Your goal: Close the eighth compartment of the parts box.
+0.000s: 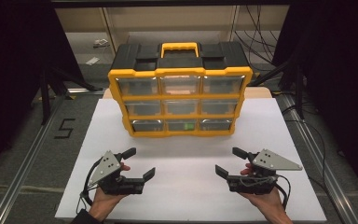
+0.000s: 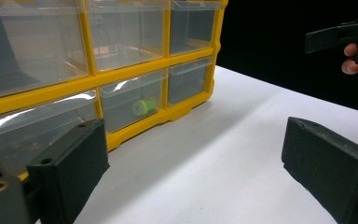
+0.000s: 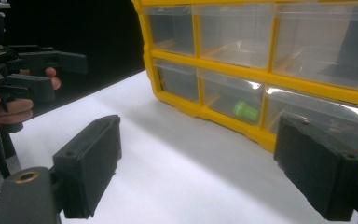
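A big yellow plastic box with a black top and a yellow handle [image 1: 180, 93] stands upright at the far middle of the white table, well apart from the hands. Its front has nine see-through plastic drawers in three rows of three, and all of them are pushed in. A small green roll [image 2: 144, 107] lies on its side in the bottom middle drawer [image 1: 181, 124], and the other drawers look clear, though it is hard to tell what is deep inside them.
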Demonstrator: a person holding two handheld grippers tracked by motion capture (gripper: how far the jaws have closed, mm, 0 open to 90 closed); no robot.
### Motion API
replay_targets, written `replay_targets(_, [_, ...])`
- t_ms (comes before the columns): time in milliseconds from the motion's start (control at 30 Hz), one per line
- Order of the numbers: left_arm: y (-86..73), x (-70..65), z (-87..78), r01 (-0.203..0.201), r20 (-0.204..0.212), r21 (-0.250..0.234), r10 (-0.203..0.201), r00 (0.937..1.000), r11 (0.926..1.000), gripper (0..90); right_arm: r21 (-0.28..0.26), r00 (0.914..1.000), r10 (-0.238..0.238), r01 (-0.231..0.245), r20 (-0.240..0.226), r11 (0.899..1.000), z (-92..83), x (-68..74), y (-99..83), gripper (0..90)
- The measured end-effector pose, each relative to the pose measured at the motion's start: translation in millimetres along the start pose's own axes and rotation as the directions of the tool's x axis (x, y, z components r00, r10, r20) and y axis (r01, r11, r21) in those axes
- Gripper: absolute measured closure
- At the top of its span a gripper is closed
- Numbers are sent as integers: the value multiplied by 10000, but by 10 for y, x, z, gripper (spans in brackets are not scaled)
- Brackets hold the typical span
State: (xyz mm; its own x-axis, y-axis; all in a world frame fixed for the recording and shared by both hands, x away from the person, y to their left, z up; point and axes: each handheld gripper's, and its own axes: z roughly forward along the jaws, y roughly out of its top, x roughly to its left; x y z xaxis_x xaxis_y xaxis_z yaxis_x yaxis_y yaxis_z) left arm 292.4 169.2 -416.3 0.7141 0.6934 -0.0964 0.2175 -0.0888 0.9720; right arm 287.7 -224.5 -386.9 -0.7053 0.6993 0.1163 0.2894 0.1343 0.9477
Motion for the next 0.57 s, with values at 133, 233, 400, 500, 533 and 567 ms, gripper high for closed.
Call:
replay_targets(133, [-1,-1,4,11,8,2,-11,10000,10000,68,-7,10000,24,-24,30,10000,2,-8,2,158])
replay_targets(233, [-1,2,5,6,15,16,-6,10000,10000,68,-70,10000,17,-17,19,10000,1,-10,7,158])
replay_targets(400, [-1,2,5,12,12,13,-12,10000,10000,68,-97,10000,13,-13,15,10000,-1,-14,11,158])
replay_targets(500, [-1,3,7,3,1,18,-3,10000,10000,68,-95,10000,17,-17,15,10000,-3,-16,14,158])
replay_targets(533, [-1,4,7,9,0,22,-9,10000,10000,68,-107,10000,25,-25,10,9999,-3,-16,15,159])
replay_targets(567, [-1,6,7,11,-6,24,-11,10000,10000,68,-98,10000,26,-26,10,9999,-3,-17,16,159])
